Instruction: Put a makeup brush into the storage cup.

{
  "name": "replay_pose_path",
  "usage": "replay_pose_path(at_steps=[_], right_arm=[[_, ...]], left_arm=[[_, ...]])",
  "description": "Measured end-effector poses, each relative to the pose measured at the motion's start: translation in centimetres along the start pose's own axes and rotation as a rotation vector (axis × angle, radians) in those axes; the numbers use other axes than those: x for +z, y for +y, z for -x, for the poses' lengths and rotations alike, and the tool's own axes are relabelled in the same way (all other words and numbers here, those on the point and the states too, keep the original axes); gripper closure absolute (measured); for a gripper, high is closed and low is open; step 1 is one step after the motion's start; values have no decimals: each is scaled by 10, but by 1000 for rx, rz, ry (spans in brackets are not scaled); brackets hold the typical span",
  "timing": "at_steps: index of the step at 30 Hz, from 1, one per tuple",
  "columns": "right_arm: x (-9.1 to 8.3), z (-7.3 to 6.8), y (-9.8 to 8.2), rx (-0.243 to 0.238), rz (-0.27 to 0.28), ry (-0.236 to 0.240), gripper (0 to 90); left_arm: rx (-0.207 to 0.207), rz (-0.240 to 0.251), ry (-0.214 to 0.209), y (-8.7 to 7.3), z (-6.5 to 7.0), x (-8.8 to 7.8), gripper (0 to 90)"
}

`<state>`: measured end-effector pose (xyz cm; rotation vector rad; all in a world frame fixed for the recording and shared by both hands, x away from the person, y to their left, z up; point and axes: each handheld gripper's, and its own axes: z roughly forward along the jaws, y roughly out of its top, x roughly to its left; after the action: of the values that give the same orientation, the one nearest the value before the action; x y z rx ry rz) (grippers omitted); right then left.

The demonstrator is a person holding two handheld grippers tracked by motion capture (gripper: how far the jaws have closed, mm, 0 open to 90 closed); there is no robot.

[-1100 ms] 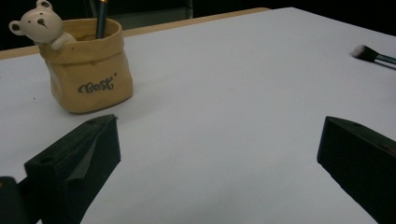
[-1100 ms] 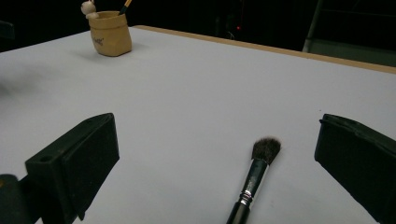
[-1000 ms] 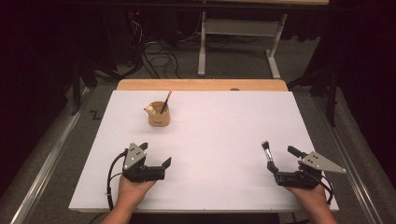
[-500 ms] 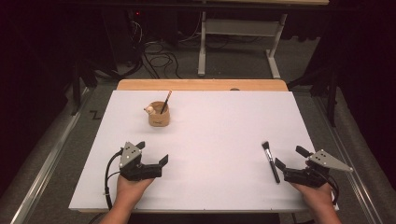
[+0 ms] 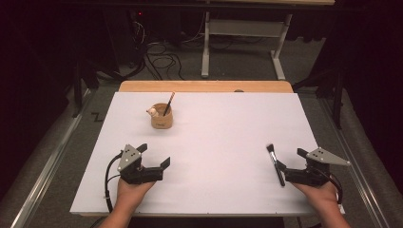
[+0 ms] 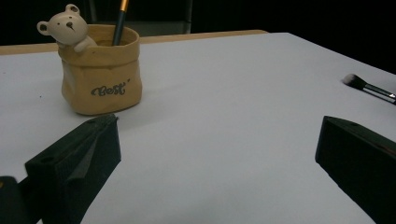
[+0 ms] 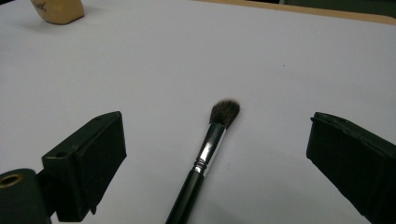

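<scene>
Two claws sit low on the white surface [image 5: 214, 142], one in each hand. The left claw [image 5: 154, 159] is at about 8 o'clock on the surface. Its jaws are wide apart and hold nothing. In the left gripper view they stand open with bare white surface between them.

The right claw [image 5: 289, 167] is at about 4 o'clock. Its jaws are wide apart too. A black makeup brush [image 5: 275, 164] lies flat on the surface just in front of it. In the right gripper view the makeup brush [image 7: 205, 158] lies between the two open jaws, and neither jaw touches it. Its dark fluffy tip points away from the claw, toward 12 o'clock.

A tan bag-shaped cup [image 5: 161, 118] stands at about 11 o'clock, well apart from both claws. A little bear figure [image 6: 67, 25] peeks over its rim, and another brush handle [image 5: 168, 103] sticks up out of it. The cup has the word "Best" on its front.
</scene>
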<state>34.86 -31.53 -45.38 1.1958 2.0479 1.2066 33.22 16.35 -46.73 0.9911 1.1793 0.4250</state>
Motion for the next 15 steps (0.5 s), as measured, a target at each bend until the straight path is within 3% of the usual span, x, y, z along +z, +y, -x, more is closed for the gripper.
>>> replay_pose_path(at_steps=[5,15], right_arm=[[-5,-2,4,7,-36,10,59],[-4,-4,7,12,-186,22,57]], left_arm=[[-2,-10,9,0,-3,0,12],[11,-11,19,-2,-3,2,8]])
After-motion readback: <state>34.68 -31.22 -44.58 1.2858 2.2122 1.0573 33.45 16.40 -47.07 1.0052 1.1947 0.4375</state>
